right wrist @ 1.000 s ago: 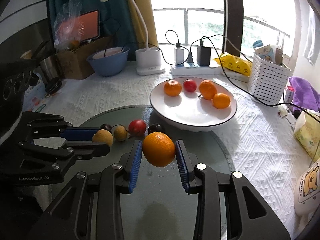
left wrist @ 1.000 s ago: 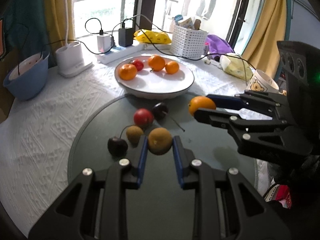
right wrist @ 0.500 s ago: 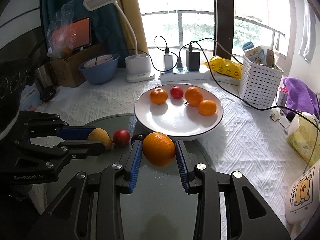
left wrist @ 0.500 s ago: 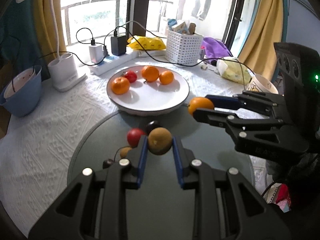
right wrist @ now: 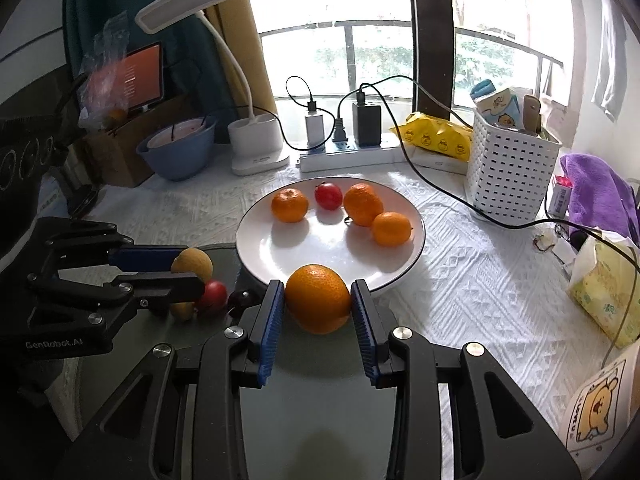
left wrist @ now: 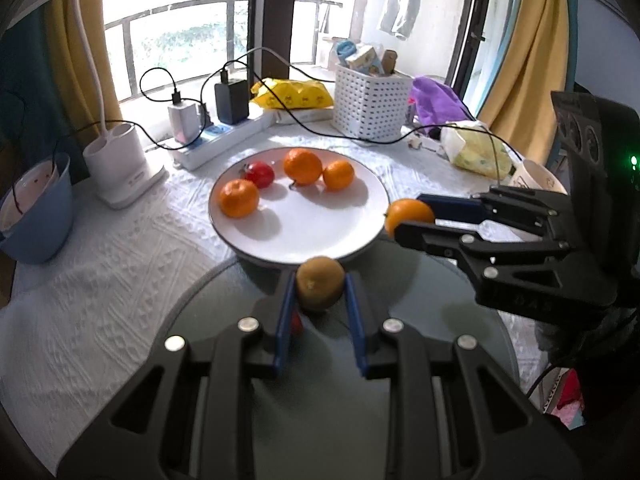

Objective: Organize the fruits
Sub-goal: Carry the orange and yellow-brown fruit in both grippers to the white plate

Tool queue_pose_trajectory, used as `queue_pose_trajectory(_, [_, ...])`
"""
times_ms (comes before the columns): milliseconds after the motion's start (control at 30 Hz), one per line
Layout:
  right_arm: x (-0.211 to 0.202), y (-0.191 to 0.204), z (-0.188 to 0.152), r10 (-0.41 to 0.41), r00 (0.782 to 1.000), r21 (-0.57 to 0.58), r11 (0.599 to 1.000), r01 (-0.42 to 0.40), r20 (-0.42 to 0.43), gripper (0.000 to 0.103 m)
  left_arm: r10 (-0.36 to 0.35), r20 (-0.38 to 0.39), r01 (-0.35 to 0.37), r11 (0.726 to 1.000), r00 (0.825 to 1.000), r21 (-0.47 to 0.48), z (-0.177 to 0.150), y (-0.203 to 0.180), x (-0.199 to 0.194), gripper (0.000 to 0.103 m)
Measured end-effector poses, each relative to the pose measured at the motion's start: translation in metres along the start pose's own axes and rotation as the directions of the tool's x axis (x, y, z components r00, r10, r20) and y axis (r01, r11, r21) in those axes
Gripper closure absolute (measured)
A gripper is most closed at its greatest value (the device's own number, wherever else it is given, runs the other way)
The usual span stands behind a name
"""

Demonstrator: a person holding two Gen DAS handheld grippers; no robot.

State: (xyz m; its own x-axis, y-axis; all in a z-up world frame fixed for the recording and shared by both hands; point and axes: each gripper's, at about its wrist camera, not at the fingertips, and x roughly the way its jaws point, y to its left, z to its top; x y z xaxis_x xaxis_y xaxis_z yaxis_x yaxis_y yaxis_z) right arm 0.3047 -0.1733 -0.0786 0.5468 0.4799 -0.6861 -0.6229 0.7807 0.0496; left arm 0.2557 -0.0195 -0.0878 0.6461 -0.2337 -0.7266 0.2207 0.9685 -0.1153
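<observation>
Carrying one fruit in each gripper toward the round white ceramic plate (left wrist: 224, 222), judging by the task.

Left wrist view, left to right: plate at frame centre, holding three small oranges (left wrist: 237, 197) and one small red fruit (left wrist: 260, 174). Left gripper (left wrist: 320, 300) at lower centre, closed on a round brownish-yellow fruit (left wrist: 320, 288). That fruit sits just short of the plate's near rim, overlapping it in the frame; plate lies straight ahead along the fingers. Height above the rim cannot be told. A red fruit partly hidden behind the left finger, below.

Right of centre: right gripper (left wrist: 412, 220), closed on a round orange fruit (left wrist: 408, 216), which sits at the plate's right rim.

Right wrist view, left to right: left gripper (right wrist: 192, 270) at middle left, with the brownish-yellow fruit (right wrist: 192, 264) just beside the plate's left edge. Below it on the dark round glass tabletop (right wrist: 316, 400): a red fruit (right wrist: 214, 291) and a dark cherry-like fruit (right wrist: 240, 298), still loose. At centre, right gripper (right wrist: 318, 300) clamped on the orange (right wrist: 318, 298), directly before the plate (right wrist: 248, 248), overlapping its near rim.

Judgement: both arms about equally near. Open plate area lies in the near half, ahead of both fruits; the placed fruit crowds the far half. The two grippers converge on one rim, so collision is the risk.
</observation>
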Motion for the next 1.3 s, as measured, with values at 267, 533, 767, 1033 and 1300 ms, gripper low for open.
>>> queue_pose_trajectory(267, [0.013,-0.008,0.009,-0.005,1.0,-0.003,1.0,0.005,-0.011,0.067,0.003,0.005,-0.003,1.0,1.0,0.001,0.016,0.009,0.013,0.077])
queue_pose_trajectory(533, [0.026,-0.016,0.015,-0.009,1.0,0.003,1.0,0.009,-0.026,0.067,0.009,-0.005,-0.009,1.0,1.0,-0.002,0.024,0.02,0.03,0.077])
queue_pose_trajectory(767, [0.044,-0.019,0.016,-0.002,0.998,0.001,1.0,0.003,-0.056,0.067,0.018,-0.019,-0.018,1.0,1.0,-0.006,0.031,0.028,0.045,0.077])
queue_pose_trajectory(1033, [0.063,-0.027,0.022,-0.038,0.997,0.004,0.999,0.038,-0.067,0.067,0.018,-0.036,-0.019,0.999,0.999,-0.039,0.039,0.036,0.064,0.077])
queue_pose_trajectory(1300, [0.079,-0.03,0.028,-0.064,0.994,-0.007,0.998,0.064,-0.084,0.067,0.034,-0.065,-0.038,0.997,0.997,-0.061,0.041,0.046,0.079,0.076])
